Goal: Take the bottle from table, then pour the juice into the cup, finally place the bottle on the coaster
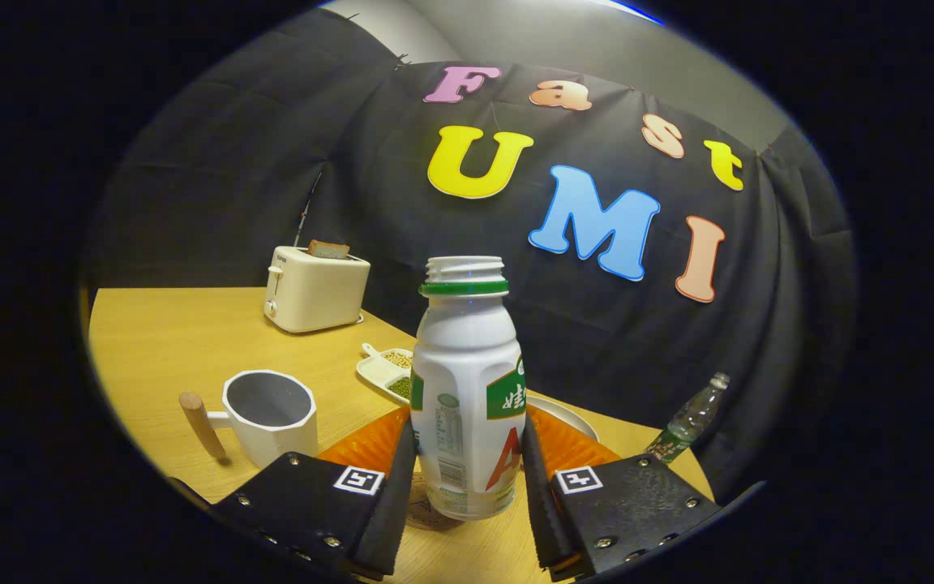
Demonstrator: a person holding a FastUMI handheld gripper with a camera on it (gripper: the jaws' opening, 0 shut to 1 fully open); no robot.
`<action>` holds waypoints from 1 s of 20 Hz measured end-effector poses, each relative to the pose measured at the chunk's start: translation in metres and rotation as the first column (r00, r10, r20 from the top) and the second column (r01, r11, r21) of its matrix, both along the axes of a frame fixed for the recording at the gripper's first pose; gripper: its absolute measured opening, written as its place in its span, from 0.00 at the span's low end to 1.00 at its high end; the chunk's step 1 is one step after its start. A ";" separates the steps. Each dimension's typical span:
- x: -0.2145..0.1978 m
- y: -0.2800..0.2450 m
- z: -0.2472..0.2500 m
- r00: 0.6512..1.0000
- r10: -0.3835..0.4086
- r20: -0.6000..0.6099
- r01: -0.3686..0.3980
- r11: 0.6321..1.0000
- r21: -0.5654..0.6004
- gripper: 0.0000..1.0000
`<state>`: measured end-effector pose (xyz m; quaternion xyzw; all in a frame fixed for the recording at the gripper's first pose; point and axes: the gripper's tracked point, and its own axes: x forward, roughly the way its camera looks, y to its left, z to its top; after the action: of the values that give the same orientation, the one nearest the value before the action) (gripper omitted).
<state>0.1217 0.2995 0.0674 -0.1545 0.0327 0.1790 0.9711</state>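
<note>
Bottle [467, 397] first: a white plastic one with a green collar ring and no cap on its threaded neck, standing upright between the two fingers of the gripper [467, 478]. Both finger pads [402, 478] lie against its lower sides, left and right, so the claw is closed around the bottle's body and holds it. Under the bottle's base a round flat disc peeks out, which may be the coaster [426, 511], though too little of it shows to be sure, and I cannot tell whether the bottle rests on it or hangs just above. The table [159, 341] is light wood. To the left of the fingers and slightly ahead of them stands a white cup [271, 412] with angled sides and a wooden handle pointing left; it looks empty. Beyond the cup, toward the table's far edge by the black cloth wall, sits a cream toaster [314, 288] with a slice of bread [328, 249] sticking out of its slot. Just behind the bottle on its left lies a small white divided dish [386, 371] holding beans. Behind the bottle on its right the rim of a white plate [568, 414] shows. Near the table's right edge a clear plastic water bottle [690, 422] stands, leaning in this curved view.
</note>
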 end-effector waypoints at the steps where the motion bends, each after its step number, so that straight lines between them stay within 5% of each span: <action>1: 0.001 0.001 -0.005 1.000 0.007 -0.021 -0.006 0.999 0.035 0.62; 11: 0.013 0.003 -0.034 0.992 0.038 -0.122 -0.010 0.976 0.219 0.62; 20: 0.023 -0.007 -0.047 0.987 0.022 -0.160 0.018 0.968 0.249 0.62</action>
<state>0.1449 0.2925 0.0204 -0.0162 0.0886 0.1946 0.9767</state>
